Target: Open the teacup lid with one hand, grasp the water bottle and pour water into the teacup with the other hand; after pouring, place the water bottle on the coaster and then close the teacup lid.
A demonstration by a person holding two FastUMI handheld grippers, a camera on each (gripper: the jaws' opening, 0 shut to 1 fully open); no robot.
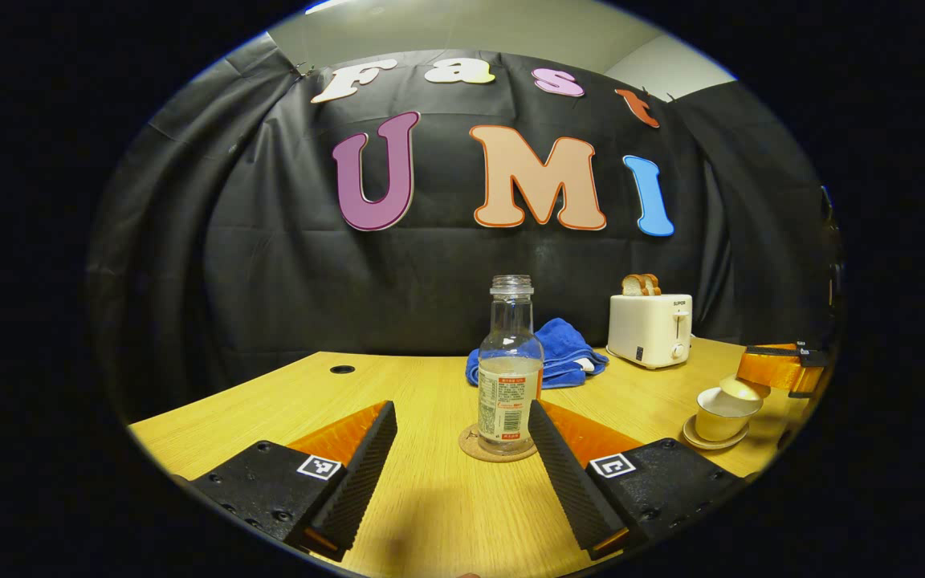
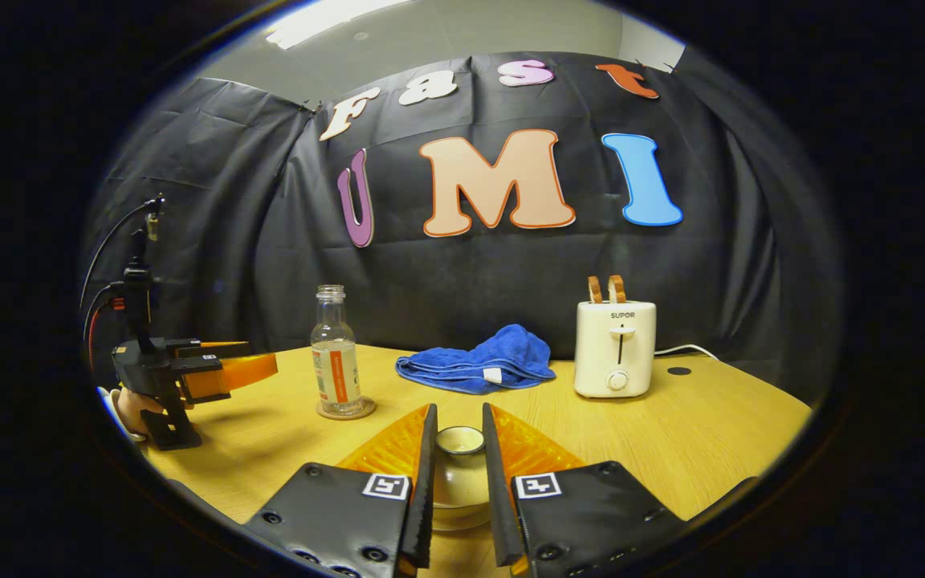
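The clear water bottle, uncapped and partly filled, stands upright on a round coaster. My left gripper is open; its fingers flank the bottle's base without pressing it. In the right gripper view the left gripper, held by a hand, sits left of the bottle. The cream teacup rests on its saucer at the right, its lid tilted over the rim. My right gripper is shut on the lid's knob; that gripper reaches in from the right.
A crumpled blue towel lies behind the bottle. A white toaster with toast in it stands at the back right, its cable trailing off. The wooden table has a cable hole at the back left.
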